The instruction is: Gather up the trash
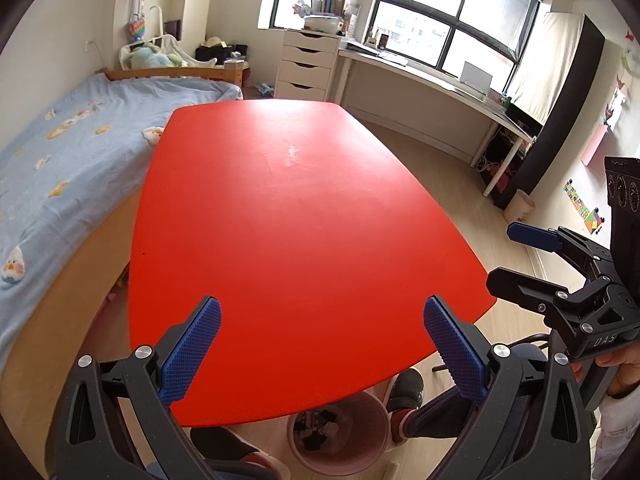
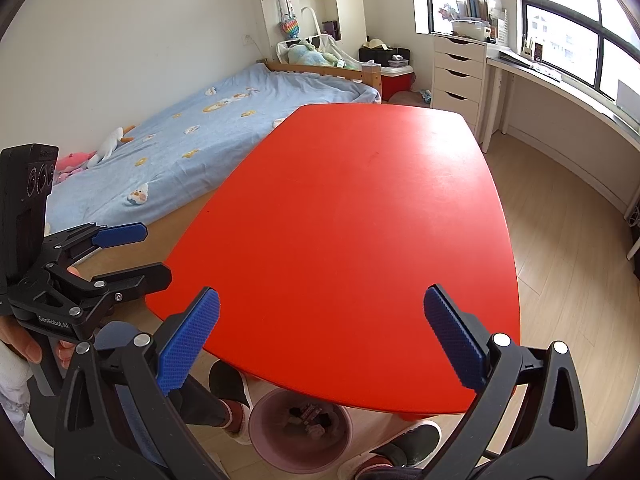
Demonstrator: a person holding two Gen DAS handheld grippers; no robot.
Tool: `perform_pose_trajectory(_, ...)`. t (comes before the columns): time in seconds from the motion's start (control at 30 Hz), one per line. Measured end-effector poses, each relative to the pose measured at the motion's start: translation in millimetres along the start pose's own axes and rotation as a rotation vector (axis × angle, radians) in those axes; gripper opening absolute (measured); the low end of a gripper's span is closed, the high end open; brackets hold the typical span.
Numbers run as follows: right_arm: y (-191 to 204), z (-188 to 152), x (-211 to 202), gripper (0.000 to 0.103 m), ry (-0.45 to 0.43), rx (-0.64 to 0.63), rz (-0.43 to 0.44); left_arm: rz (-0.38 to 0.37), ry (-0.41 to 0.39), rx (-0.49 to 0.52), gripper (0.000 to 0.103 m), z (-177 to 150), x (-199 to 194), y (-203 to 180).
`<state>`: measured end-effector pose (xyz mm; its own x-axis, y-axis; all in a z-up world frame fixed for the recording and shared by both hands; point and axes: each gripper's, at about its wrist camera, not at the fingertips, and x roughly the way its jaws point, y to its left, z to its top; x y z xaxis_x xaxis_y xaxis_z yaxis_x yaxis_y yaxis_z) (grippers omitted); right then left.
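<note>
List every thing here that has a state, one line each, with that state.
left gripper: open, holding nothing, above the table's near edge
right gripper: open, holding nothing, above the table's near edge
red table: top bare, one pale smudge
pink bin: upright on the floor under the near edge, trash inside
white drawer unit: drawers shut
bed: blue cover spread over it

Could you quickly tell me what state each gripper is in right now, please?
Left gripper: open, jaws wide apart, holding nothing.
Right gripper: open, jaws wide apart, holding nothing.
</note>
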<state>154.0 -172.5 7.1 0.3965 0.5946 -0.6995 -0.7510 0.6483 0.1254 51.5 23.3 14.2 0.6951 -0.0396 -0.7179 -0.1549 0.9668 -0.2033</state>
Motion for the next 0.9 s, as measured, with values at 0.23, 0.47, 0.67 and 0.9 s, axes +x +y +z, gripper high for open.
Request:
perform_pose_trajectory(0.23,-1.2,-2.3,1.1,0.1,0.001,-0.001,-0.002,-0.005,0.003,0.0,0.097,-0.1,0.3,-1.3)
perform_pose_trajectory(0.47,-2.0,-2.5,1.4,0.1,0.0,0.0,-0.002,-0.011,0.002,0.002,0.097,0.6,0.3,-2.2)
perform_pose_trajectory(0.67,-2.6,-2.4,2.0,0.1,0.002,0.001,-0.003,-0.016,0.002,0.006,0.097,0.3,0.1,-3.7)
perform_pose_trajectory(0.9,-6.2,-3.7,3.6,0.1,0.009,-0.001,-0.007,-0.022,0.007,0.007,0.097,0.7,2.0,-4.1)
